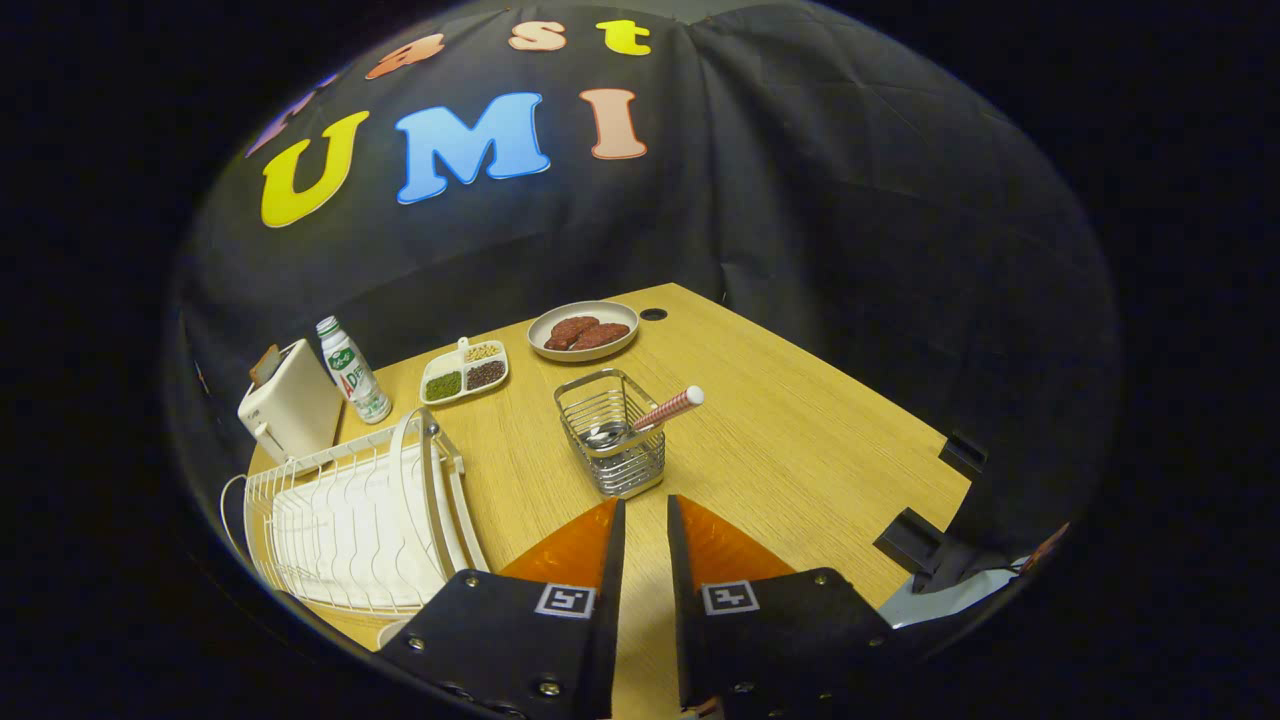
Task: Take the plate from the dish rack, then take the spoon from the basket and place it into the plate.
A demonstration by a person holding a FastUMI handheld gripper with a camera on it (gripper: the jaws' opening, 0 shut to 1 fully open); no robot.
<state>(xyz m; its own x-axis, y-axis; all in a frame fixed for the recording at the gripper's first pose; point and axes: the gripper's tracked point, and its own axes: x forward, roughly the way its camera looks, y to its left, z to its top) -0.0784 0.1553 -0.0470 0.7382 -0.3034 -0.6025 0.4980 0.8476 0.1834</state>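
The gripper (646, 510) hovers above the wooden table (800, 450) with its fingers nearly closed, a narrow gap between them, and nothing is held. Just ahead of the fingertips stands the wire basket (612, 432), and the spoon (650, 415) leans inside it with its striped handle sticking out over the rim, away to the right. To the left of the fingers is the dish rack (350, 510), with the plate (432, 490) standing upright in it. The risk, I think, is that the plate slips from a thin edge grasp, or drags the light rack along. Further on, the basket may tip if the spoon handle is pulled sideways. Beyond it are a divided dish (465, 372), a bottle (352, 370) and a toaster (290, 405).
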